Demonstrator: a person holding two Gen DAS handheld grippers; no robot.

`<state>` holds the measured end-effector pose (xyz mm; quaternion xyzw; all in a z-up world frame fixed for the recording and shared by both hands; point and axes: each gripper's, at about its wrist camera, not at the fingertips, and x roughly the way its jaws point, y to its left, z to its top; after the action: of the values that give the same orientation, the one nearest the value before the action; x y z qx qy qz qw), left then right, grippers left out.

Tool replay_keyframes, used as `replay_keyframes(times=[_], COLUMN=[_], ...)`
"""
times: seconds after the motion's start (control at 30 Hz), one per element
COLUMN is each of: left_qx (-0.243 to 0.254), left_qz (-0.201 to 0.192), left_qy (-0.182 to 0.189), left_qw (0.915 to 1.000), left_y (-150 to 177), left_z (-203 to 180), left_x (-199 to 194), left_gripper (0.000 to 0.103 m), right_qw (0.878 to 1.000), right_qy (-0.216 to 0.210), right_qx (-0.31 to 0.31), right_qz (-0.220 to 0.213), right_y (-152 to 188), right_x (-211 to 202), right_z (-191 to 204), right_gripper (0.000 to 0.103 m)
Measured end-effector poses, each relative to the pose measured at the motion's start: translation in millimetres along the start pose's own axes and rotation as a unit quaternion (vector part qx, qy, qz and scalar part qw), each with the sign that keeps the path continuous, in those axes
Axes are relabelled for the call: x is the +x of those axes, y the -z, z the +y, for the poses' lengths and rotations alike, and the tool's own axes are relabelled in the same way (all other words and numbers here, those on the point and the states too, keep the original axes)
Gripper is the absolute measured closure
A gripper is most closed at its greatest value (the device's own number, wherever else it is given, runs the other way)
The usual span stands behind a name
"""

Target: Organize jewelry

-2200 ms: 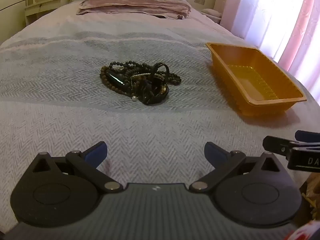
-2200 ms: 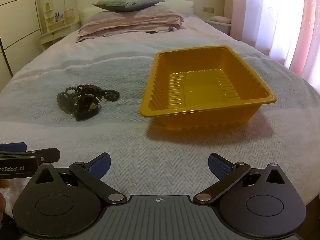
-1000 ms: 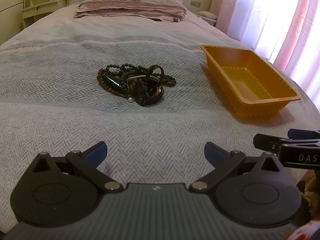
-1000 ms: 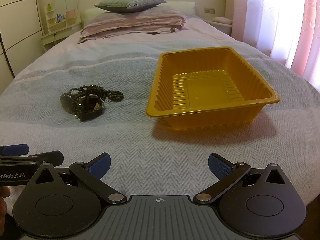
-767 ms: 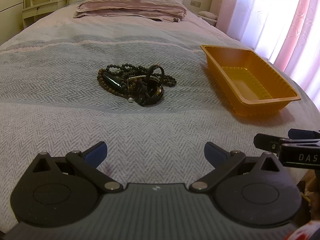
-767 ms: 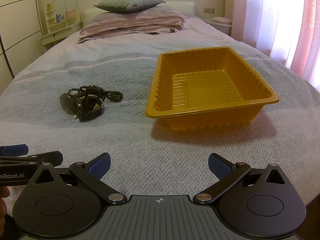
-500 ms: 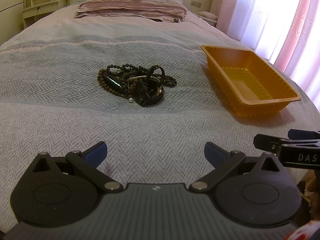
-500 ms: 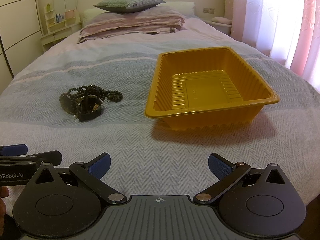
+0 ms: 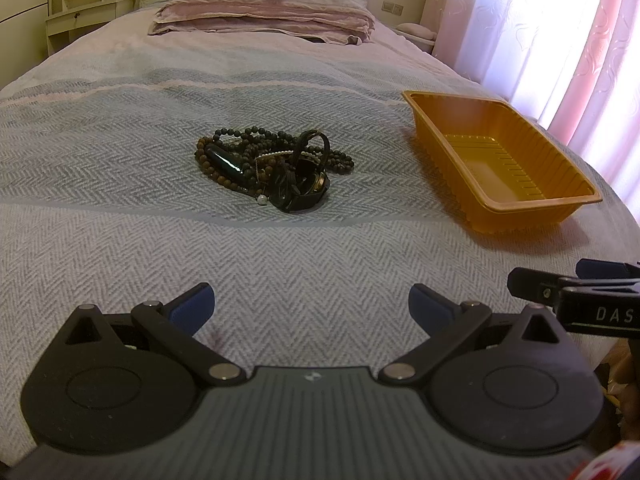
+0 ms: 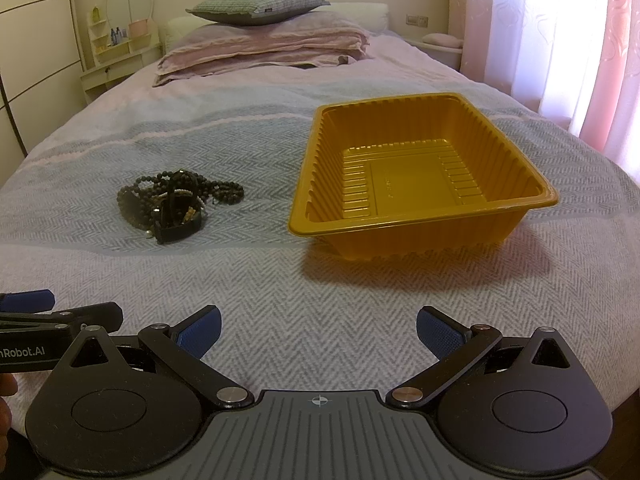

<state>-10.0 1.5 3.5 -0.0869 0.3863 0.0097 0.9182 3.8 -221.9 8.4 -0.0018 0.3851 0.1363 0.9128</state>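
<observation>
Jewelry (image 9: 272, 170): one tangled heap lies on the bed cover, at twelve o'clock from the left gripper and well apart from it; from the right wrist view it sits at ten o'clock.
Pieces in the heap: several dark bead strands, one black strap or band, one thin pale chain and one small pearl-like bead; an exact count of strands cannot be made.
Orange tray (image 10: 520, 206): one, standing on the cover at three o'clock of the heap, near it but not touching; nothing lies inside.
Left gripper (image 9: 312, 306): one, fingers spread wide, holding nothing, low over the cover.
Right gripper (image 10: 318, 326): one, fingers spread wide, holding nothing, facing the tray at twelve o'clock.
Change: almost none over the last second; heap, tray and both grippers sit where they were, after a small shift of view a little before that.
Meaning for the task: sorting appears not yet begun; every piece is outside the tray.
Bed cover (image 9: 120, 216): one, grey herringbone weave.
Pillows (image 10: 260, 46): a folded pink stack with one grey cushion on top, far at twelve o'clock.
</observation>
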Motion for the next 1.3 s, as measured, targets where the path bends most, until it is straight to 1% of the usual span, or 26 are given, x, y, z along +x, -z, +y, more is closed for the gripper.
replay_keyframes(times=[1.03, 1.3], left_qx=[-0.001, -0.008], left_qz=[0.0, -0.006], left_qy=[0.0, 0.001], left_qw=[1.0, 1.0], left_y=[0.2, -5.8], left_z=[-0.2, 1.6], left_x=[1.2, 3.3], left_gripper=[0.001, 0.001], right_qw=[1.0, 1.0], right_qy=[0.002, 0.005], right_qx=[0.006, 0.017], right_qz=[0.002, -0.004], right_y=[-0.1, -1.9], right_x=[2.5, 0.8], right_z=[-5.2, -11.4], right_gripper=[0.0, 0.0])
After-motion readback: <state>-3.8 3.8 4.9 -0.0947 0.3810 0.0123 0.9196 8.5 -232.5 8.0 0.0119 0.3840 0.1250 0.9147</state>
